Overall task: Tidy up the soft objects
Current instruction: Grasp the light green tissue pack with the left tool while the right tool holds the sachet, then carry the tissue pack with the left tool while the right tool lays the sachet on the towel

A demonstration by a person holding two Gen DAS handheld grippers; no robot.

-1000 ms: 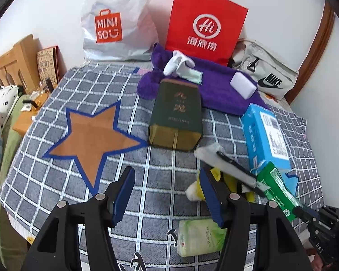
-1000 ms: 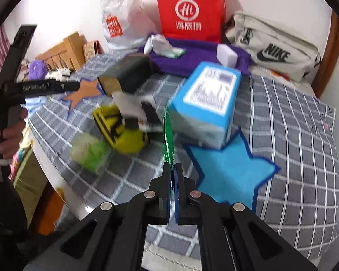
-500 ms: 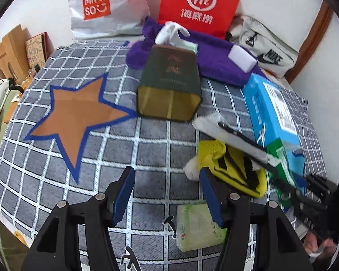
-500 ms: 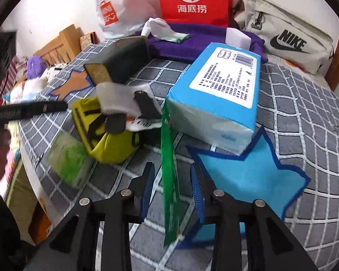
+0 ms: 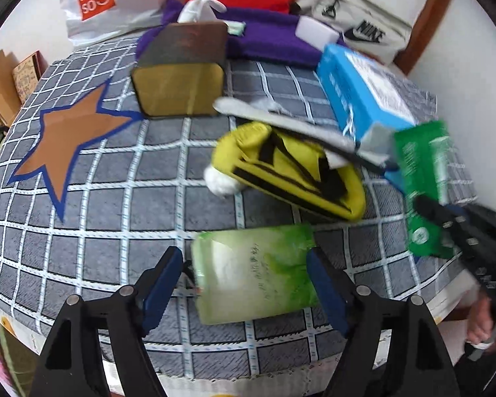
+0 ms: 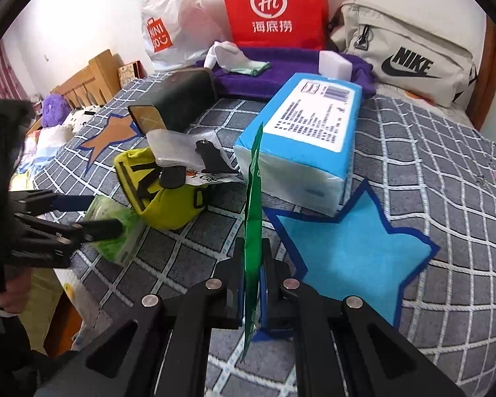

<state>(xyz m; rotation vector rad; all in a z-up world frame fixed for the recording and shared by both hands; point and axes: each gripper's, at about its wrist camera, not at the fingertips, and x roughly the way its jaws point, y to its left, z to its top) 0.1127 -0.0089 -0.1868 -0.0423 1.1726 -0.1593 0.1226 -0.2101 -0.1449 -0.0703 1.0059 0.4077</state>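
Pale-green tissue pack point(image 5: 254, 273) now sits between the left gripper point(image 5: 244, 278)'s opening jaws, untouched, where bare cloth lay before. Right gripper point(image 6: 252, 284) stays clamped on the green sachet point(image 6: 253, 218), so the next pickup looks imminent.

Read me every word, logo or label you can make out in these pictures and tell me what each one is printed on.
"MINISO": white plastic bag, by the wall.
"Hi" over three Chinese characters, "海底捞": red paper bag.
"NIKE" with swoosh: beige bag.
Label on blue tissue pack: print too small to read.
Pale green wipes pack: faint characters, blurred.
Green flat packet: seen edge-on or blurred, unreadable.
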